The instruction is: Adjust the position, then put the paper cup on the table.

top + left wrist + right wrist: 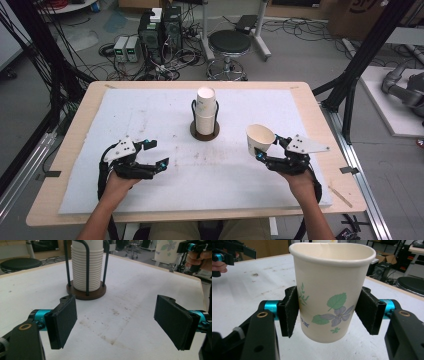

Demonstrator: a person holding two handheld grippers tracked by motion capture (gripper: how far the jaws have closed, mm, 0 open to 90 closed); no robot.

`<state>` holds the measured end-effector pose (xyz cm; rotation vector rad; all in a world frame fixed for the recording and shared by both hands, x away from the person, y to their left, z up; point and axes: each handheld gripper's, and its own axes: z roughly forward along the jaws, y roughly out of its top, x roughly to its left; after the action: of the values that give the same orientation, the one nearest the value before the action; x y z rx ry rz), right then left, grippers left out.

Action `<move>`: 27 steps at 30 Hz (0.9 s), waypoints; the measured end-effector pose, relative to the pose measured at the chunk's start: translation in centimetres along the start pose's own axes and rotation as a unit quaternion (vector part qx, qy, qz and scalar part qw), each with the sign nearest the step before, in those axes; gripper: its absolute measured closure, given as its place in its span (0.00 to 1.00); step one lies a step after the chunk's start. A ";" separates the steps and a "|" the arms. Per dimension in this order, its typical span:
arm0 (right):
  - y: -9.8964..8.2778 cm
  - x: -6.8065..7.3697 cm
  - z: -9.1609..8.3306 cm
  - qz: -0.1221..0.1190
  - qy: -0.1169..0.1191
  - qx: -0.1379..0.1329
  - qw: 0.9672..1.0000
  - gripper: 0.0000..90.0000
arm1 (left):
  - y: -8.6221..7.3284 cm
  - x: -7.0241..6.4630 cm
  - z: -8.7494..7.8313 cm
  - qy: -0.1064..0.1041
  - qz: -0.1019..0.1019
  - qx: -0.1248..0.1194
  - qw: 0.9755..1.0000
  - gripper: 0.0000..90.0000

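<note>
A person sits at the near edge of a worktop (150, 107) covered with a white mat, holding a gripper in each hand. The right gripper (266, 150), near the right edge, pinches a paper cup (260, 139) between its jaws; in the right gripper view both black pads press on the sides of the cup (329, 290), which is printed with green leaves and a purple flower and is held off the mat. The left gripper (156, 154) hovers near the left near corner, its jaws spread wide with nothing between them. A stack of paper cups (205, 110) stands upright in a wire holder (204, 131) at the worktop's middle, towards the far edge.
</note>
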<state>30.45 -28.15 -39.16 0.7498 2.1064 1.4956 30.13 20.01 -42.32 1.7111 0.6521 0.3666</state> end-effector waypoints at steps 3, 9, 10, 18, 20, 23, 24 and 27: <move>0.0 -0.1 -0.2 -0.001 -0.010 -0.003 1.000 0.43 | 0.0 0.1 -0.2 0.002 -0.002 0.000 1.000 0.21; -0.1 -0.3 -0.6 0.005 -0.019 -0.007 1.000 0.43 | -0.1 0.2 -0.5 0.005 -0.006 -0.002 1.000 0.21; -0.2 -0.3 -0.6 0.004 -0.019 -0.008 1.000 0.43 | -0.1 0.2 -0.5 0.006 -0.006 -0.004 1.000 0.21; -0.2 -0.6 -0.4 0.010 -0.032 -0.011 0.999 0.43 | -0.3 0.4 -0.8 0.008 -0.010 -0.003 1.000 0.21; -0.2 -0.7 -0.2 0.008 -0.037 -0.012 0.999 0.43 | -0.3 0.5 -0.8 0.010 -0.010 -0.005 1.000 0.21; -0.3 -0.7 0.2 0.008 -0.043 -0.011 0.999 0.43 | -0.3 0.5 -0.8 0.013 -0.010 -0.006 1.000 0.21; -0.3 -0.7 0.3 0.008 -0.044 -0.010 0.999 0.43 | -0.3 0.5 -0.9 0.015 -0.011 -0.008 1.000 0.21; -0.4 -0.8 0.7 0.007 -0.050 -0.005 0.999 0.43 | -0.3 0.6 -1.1 0.017 -0.010 -0.010 1.000 0.21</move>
<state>31.46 -28.31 -39.75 0.8209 2.0220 1.4435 29.91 21.23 -42.42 1.6812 0.6890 0.3880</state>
